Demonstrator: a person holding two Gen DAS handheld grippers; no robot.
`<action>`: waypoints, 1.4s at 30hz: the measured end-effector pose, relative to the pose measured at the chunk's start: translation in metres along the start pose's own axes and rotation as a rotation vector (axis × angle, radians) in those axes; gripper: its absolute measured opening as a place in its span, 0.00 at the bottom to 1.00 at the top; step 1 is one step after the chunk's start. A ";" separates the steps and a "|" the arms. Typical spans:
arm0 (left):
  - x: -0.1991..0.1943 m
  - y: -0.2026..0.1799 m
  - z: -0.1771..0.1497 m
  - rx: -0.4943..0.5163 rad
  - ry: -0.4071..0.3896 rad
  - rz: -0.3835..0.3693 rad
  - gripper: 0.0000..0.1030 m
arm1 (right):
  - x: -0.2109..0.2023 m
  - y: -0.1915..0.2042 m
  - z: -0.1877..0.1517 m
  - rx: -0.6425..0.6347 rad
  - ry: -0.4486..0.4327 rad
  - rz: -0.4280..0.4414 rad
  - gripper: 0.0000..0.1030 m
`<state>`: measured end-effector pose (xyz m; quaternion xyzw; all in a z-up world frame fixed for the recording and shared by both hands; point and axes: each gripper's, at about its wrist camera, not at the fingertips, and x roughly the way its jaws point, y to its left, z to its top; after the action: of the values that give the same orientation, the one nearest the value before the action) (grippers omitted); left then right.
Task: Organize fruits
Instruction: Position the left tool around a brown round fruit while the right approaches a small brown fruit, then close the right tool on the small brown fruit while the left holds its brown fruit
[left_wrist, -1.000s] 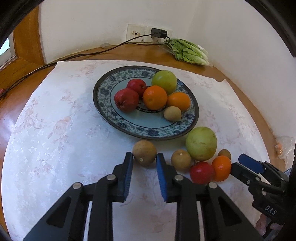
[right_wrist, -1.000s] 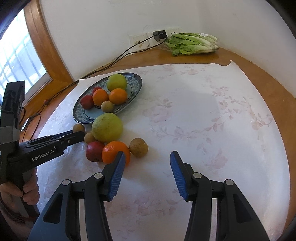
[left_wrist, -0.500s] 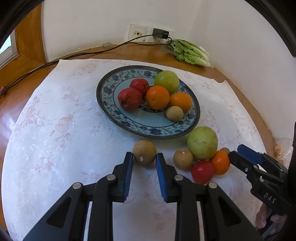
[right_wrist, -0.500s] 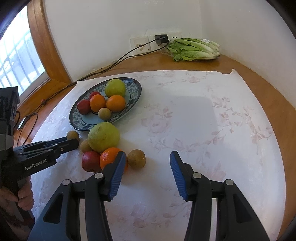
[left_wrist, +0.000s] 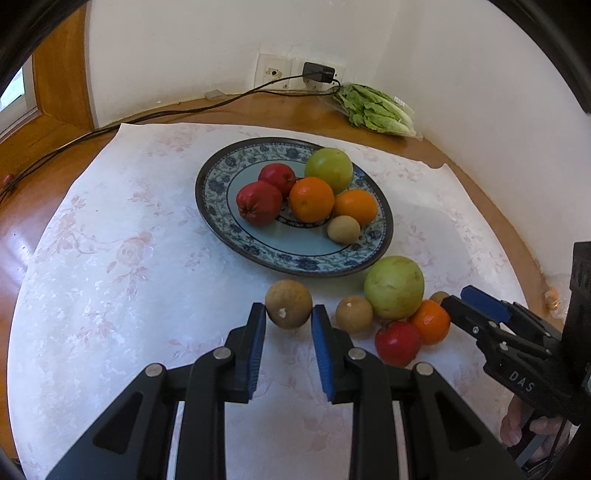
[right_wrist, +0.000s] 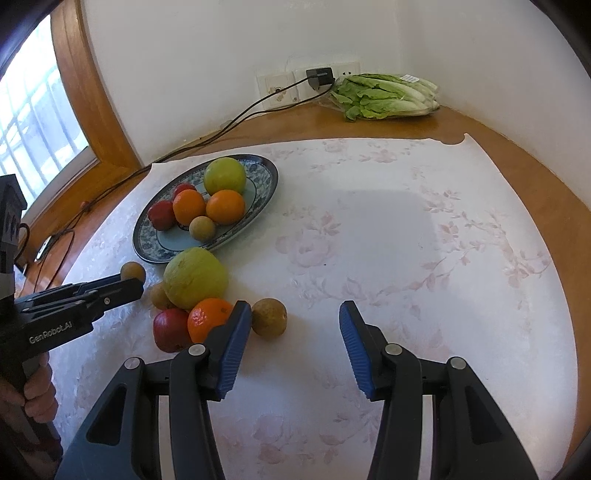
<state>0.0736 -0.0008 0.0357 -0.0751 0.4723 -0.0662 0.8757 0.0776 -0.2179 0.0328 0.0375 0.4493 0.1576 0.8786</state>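
Six on the plate: the blue-patterned plate (left_wrist: 221, 218) already holds two red fruits, two oranges, a green fruit and a small brown one
Left gripper: the left gripper (left_wrist: 289, 319) pinches a brown fruit (left_wrist: 289, 303); it seems lifted just short of the plate's near rim
Right gripper: the right gripper (right_wrist: 295, 314) is spread wide, holding nothing; another brown fruit (right_wrist: 269, 316) sits just beside its left finger
Left to do: a green fruit (right_wrist: 195, 277), an orange (right_wrist: 209, 318), a red fruit (right_wrist: 170, 329) and two small brown ones on the cloth (right_wrist: 406, 240); I judge it about half done

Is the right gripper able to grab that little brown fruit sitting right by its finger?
Probably yes. The right gripper is open wide, and the brown fruit lies just beside its left finger, with bare cloth around it. It would need to shift slightly left; the orange sits close.
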 end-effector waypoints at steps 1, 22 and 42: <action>-0.001 0.000 0.000 -0.001 0.000 0.000 0.26 | 0.000 0.000 0.000 0.004 0.001 0.002 0.50; -0.003 0.003 0.000 -0.015 -0.005 0.007 0.26 | 0.005 0.001 -0.004 0.014 0.008 0.007 0.45; -0.020 0.019 -0.002 -0.062 -0.038 -0.011 0.26 | 0.008 0.014 -0.004 -0.033 0.034 -0.032 0.23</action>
<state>0.0623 0.0214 0.0469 -0.1062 0.4570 -0.0550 0.8814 0.0750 -0.2024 0.0273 0.0132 0.4619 0.1516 0.8738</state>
